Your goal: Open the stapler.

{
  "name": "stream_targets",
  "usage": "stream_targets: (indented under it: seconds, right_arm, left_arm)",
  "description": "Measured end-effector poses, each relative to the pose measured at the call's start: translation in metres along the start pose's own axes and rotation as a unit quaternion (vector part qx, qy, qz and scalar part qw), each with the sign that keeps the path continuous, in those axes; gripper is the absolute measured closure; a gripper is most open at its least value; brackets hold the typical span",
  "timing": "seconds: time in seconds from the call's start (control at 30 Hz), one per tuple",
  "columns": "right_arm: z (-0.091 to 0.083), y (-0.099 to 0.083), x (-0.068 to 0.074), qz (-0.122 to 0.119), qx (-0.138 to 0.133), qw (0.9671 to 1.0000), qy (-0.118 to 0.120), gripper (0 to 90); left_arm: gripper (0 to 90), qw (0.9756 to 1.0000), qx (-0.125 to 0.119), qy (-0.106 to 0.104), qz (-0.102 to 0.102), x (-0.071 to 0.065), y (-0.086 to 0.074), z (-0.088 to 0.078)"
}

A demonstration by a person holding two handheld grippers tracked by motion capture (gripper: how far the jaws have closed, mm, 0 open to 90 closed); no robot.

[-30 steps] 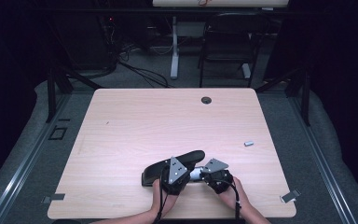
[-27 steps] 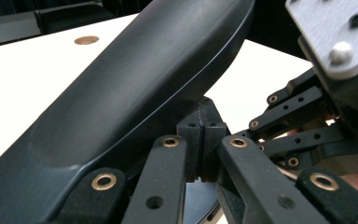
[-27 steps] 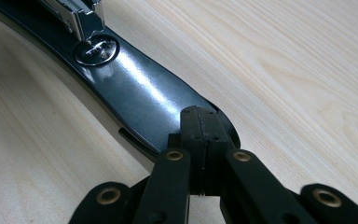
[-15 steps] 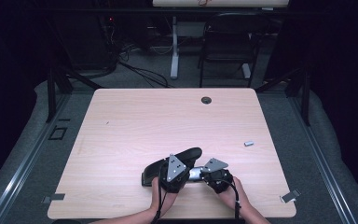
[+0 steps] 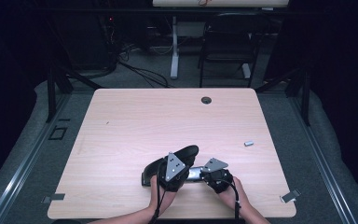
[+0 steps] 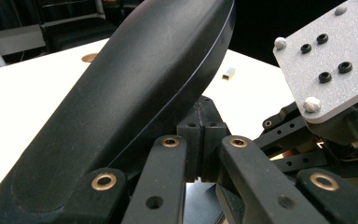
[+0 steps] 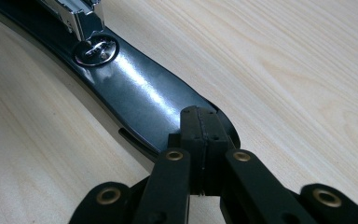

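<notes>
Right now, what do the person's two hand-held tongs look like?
Both tongs, left and right, are black, each topped by a grey three-cornered plate with dark screw holes. Their linkage bars carry brass-coloured rivets and end in blocky black pads. A black cable trails from each. The forearms are bare.

A pale wood-grain worktop (image 5: 135,140) stands on a grey floor (image 5: 335,158). A small silvery metal piece (image 5: 248,143) lies alone near the worktop's right edge. A round dark cable hole (image 5: 206,100) sits close to the far edge. Beyond it, a black chair (image 5: 226,51) and a white desk leg (image 5: 174,46) stand among loose cables (image 5: 140,72). Strips of tape (image 5: 290,197) mark the floor near the front corners.
</notes>
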State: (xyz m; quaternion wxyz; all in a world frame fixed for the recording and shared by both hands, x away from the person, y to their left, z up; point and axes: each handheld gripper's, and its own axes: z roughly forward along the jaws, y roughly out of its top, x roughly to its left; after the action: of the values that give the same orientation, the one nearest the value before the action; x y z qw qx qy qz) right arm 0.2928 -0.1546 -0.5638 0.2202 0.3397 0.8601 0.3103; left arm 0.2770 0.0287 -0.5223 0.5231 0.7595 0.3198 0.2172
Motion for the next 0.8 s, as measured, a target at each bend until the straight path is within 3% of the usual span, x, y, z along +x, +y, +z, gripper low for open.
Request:
stream_targets:
  seconds: [0.27, 0.8]
  right_arm:
    - [-0.001, 0.0, 0.0, -0.001, 0.003, 1.0, -0.001, 90.0]
    - [-0.001, 0.001, 0.001, -0.006, 0.002, 1.0, -0.004, 90.0]
  left_arm:
    - [90.0, 0.9997, -0.003, -0.001, -0.023, 0.005, 0.006, -0.007]
    - [90.0, 0.9993, -0.017, 0.004, -0.034, 0.019, 0.015, -0.02]
